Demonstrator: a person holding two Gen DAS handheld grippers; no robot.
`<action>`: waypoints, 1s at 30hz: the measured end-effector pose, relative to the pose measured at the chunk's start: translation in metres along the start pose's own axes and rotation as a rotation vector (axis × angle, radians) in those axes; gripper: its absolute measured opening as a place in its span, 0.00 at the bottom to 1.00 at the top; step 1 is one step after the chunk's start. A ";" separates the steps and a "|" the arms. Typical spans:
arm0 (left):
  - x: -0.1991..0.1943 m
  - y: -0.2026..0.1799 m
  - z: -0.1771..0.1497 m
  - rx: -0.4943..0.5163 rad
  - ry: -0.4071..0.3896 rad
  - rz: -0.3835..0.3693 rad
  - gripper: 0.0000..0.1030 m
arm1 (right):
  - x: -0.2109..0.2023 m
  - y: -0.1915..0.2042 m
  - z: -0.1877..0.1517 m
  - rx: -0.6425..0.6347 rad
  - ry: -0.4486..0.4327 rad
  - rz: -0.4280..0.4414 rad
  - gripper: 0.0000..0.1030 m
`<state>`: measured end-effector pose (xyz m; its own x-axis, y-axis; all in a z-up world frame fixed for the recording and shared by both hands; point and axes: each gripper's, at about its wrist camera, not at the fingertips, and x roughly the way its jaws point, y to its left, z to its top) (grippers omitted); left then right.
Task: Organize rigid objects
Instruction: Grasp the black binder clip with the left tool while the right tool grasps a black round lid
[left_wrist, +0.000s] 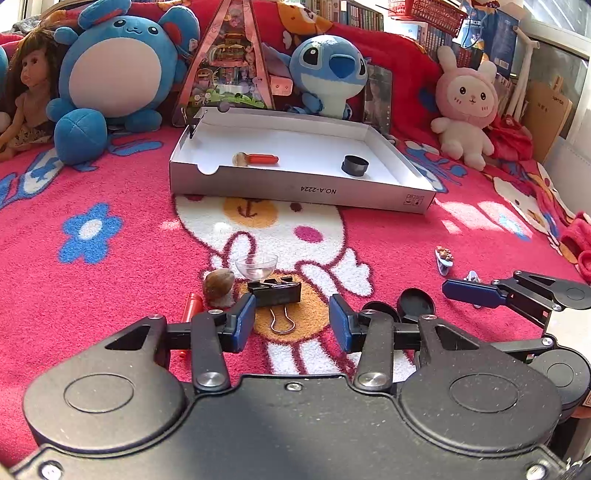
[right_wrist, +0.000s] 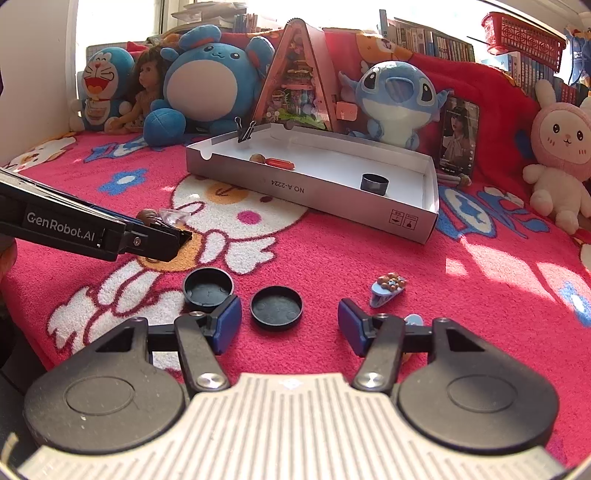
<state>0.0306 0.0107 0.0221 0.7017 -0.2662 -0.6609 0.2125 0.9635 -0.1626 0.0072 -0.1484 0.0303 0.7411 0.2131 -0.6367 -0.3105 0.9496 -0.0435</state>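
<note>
My left gripper (left_wrist: 291, 319) is open low over the red blanket. A black binder clip (left_wrist: 275, 291) lies just ahead of its blue pads, and the clip's wire handle reaches between them untouched. A brown shell (left_wrist: 219, 282), a clear plastic dome (left_wrist: 256, 266) and a red tube (left_wrist: 192, 306) sit close by. My right gripper (right_wrist: 289, 326) is open, with one black lid (right_wrist: 276, 307) lying just in front of its gap and a second lid (right_wrist: 208, 288) to the left. A shallow white box (left_wrist: 303, 188) farther back holds a red tube (left_wrist: 262, 159) and a black ring (left_wrist: 354, 165).
A bear hair clip (right_wrist: 388, 288) and a small blue clip (right_wrist: 413, 319) lie to the right of my right gripper. Plush toys, a doll and a triangular display case line the back behind the box. Another binder clip (right_wrist: 245, 131) grips the box's far corner.
</note>
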 end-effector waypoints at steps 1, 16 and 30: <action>0.002 -0.001 0.000 -0.002 -0.003 0.004 0.41 | -0.001 0.001 0.000 0.000 -0.004 0.000 0.69; 0.013 -0.008 -0.003 0.071 -0.057 0.075 0.40 | -0.001 0.008 -0.003 -0.021 -0.022 0.000 0.59; 0.014 -0.010 -0.007 0.111 -0.064 0.076 0.28 | 0.000 0.009 -0.005 -0.016 -0.013 0.010 0.36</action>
<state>0.0336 -0.0021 0.0091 0.7597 -0.1969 -0.6197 0.2284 0.9731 -0.0292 0.0016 -0.1411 0.0263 0.7454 0.2251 -0.6275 -0.3269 0.9437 -0.0498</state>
